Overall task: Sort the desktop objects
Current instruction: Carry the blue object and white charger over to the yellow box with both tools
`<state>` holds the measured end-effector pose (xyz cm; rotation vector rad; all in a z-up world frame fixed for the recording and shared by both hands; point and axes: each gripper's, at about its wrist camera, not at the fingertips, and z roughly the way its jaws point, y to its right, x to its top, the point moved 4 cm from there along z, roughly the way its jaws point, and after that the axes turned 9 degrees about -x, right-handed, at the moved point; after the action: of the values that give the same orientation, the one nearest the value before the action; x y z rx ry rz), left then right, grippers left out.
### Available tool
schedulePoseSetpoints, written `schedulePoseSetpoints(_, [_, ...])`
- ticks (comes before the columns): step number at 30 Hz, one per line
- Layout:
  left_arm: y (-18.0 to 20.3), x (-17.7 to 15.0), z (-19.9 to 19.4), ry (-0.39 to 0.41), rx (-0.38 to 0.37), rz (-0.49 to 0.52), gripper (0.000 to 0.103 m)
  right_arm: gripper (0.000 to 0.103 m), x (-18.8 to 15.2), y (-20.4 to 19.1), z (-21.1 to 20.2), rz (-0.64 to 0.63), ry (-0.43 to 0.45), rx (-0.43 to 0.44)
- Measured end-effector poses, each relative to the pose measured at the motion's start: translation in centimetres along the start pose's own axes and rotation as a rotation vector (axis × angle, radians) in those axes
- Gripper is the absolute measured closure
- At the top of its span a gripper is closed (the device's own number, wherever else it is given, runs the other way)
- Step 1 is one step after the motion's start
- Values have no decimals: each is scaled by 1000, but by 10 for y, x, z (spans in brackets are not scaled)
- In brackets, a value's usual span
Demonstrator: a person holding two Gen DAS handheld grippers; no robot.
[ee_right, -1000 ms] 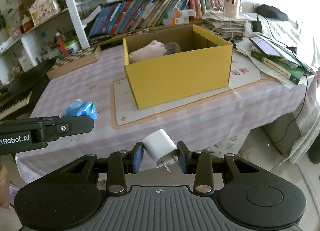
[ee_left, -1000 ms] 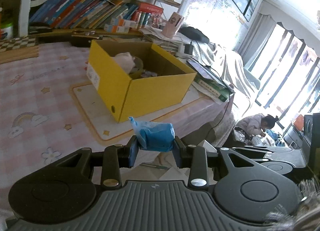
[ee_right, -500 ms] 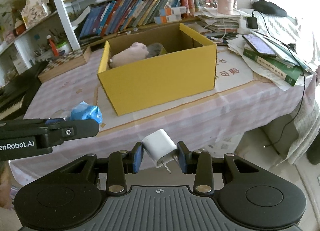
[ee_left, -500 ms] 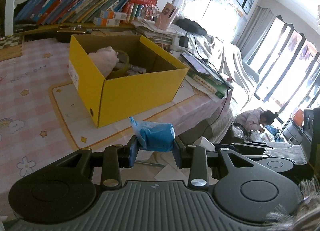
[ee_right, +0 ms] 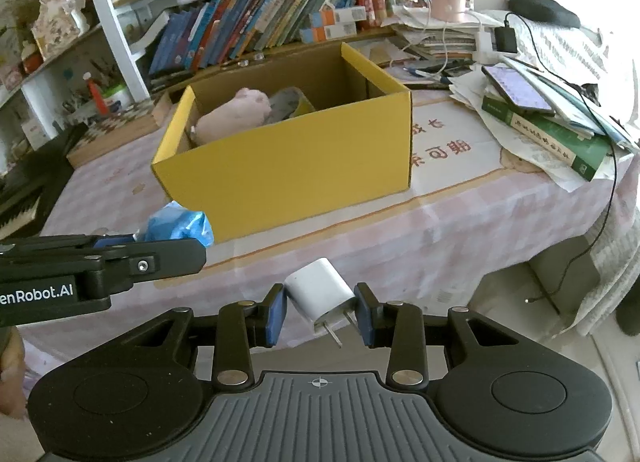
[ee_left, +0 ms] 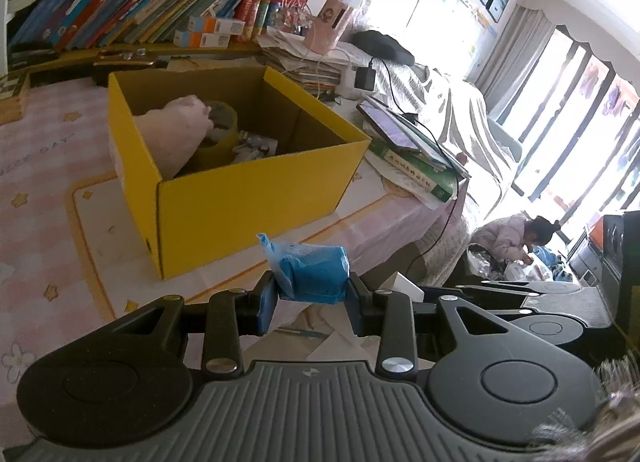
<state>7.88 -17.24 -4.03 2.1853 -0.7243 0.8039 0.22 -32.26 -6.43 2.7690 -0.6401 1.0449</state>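
In the right view alone, right claw (ee_right: pixel 320 312) clamps white charger (ee_right: pixel 320 292).

left tongs (ee_left: pixel 311 304): pads pressed on both sides of a blue packet (ee_left: pixel 310 272), angled downward | right tongs (ee_right: pixel 320 318): clamped on a white plug (ee_right: pixel 320 292) held tilted, prongs toward the camera, angled downward | left tongs sit just left of the right, side by side
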Motion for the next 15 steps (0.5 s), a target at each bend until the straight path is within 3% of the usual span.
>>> schedulePoseSetpoints(7, [13, 21, 13, 23, 19, 70, 70, 67, 19, 11, 10, -25, 22, 31])
schedulePoseSetpoints(15, [13, 54, 19, 88, 80, 81, 70, 67, 57, 23, 16, -62, 97, 78])
